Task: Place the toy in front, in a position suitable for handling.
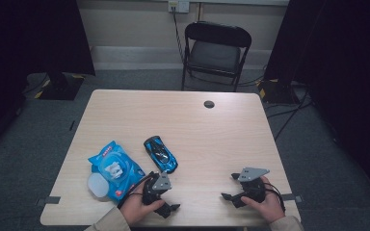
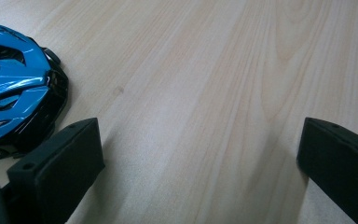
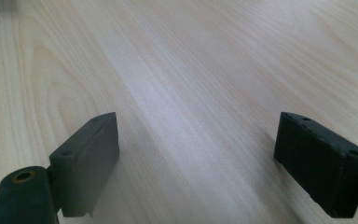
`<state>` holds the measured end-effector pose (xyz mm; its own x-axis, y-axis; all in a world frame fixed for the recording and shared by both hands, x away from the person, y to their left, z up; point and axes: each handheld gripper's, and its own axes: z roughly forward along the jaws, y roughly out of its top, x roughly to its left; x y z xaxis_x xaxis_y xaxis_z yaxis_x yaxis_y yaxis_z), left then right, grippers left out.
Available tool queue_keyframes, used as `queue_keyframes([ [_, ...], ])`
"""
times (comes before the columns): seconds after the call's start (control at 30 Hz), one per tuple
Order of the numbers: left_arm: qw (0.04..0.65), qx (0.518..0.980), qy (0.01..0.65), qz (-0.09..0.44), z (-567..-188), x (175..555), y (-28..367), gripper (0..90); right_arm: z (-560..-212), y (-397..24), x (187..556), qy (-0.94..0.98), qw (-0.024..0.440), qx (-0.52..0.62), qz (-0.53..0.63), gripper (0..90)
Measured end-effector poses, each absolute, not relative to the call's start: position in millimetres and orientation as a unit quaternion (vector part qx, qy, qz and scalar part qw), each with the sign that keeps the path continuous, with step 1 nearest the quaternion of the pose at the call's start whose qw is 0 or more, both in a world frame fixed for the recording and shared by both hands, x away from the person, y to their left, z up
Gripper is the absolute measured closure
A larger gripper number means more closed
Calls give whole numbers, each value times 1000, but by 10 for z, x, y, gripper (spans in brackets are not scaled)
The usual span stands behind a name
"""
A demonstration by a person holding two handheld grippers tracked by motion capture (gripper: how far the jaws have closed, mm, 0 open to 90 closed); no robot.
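Both grippers rest near the table's (image 1: 192, 120) front edge, jaws apart and empty. Left gripper (image 1: 166, 202) sits just behind the toy car (image 1: 160, 154), whose long axis runs diagonally away beside the blue packet (image 1: 115, 168). Right gripper (image 1: 232, 188) lies well apart; the left is nearer.

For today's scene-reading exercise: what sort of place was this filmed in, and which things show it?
Probably a recording room or lab: black curtains flank a lone wooden table, cables trail over grey carpet, and a folding chair stands by a bare wall.
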<state>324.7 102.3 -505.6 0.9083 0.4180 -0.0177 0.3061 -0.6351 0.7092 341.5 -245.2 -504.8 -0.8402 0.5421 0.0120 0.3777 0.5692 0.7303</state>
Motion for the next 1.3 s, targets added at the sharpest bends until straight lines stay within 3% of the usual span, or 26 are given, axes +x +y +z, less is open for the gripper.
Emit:
queue_keyframes([
  [0.63,376,901,202,74,-5055,3243,1025,0,-4972,-2400,3465,875,95,314,356,138],
  [1.3,376,901,202,74,-5055,3243,1025,0,-4809,-1920,3711,878,86,318,347,142],
])
